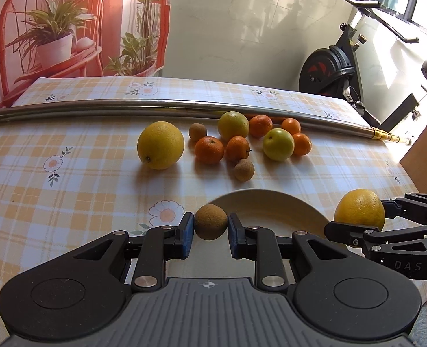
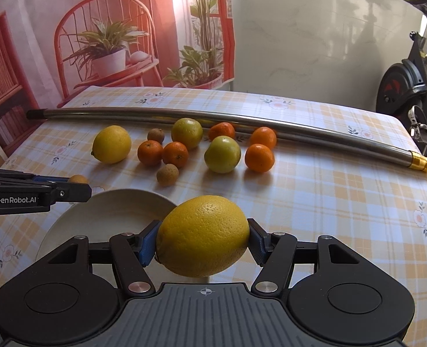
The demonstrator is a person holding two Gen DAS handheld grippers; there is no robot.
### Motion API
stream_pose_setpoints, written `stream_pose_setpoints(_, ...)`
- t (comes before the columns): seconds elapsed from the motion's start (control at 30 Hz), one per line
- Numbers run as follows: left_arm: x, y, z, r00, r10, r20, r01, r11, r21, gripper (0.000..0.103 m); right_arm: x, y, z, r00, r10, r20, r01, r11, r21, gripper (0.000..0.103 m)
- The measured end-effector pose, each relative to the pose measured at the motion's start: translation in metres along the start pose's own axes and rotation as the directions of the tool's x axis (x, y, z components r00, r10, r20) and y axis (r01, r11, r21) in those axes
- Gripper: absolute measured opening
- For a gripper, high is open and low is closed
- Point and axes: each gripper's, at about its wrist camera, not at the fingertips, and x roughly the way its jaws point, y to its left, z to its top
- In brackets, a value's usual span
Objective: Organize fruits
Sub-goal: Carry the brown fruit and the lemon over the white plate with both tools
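Fruits clenched in both: lemon point(image 2: 202, 235) in right gripper point(image 2: 202, 240), brown fruit point(image 1: 210, 221) in left gripper point(image 1: 210, 231). Round, smooth; liable to roll off plate point(image 2: 109, 211) toward 12 o'clock.

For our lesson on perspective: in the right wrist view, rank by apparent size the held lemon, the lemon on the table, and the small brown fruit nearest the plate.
1. Held lemon, though nearness enlarges it.
2. Table lemon.
3. Brown fruit.

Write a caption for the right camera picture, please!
The right gripper holds a big yellow lemon beside a white plate, with more fruit waiting on the checked tablecloth.
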Motion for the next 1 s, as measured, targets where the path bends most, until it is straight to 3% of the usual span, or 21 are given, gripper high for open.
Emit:
stream_pose_setpoints(0.3,-0.007,0.003,-0.024,0.999,0.02,-0.035,-0.019,1.0,0.022,0.026,-0.009,0.018,-0.029,0.997,0.034,-0.072,-0.037,0.998,-0.041,0.058)
stream_pose_setpoints(1.0,-0.003,0.008,-0.037,0.998,0.013,-0.069,-0.014,1.0,-0.016,0.026,-0.001,0.04,-0.042,0.987,0.058,-0.148,-0.075,0.99,-0.115,0.058)
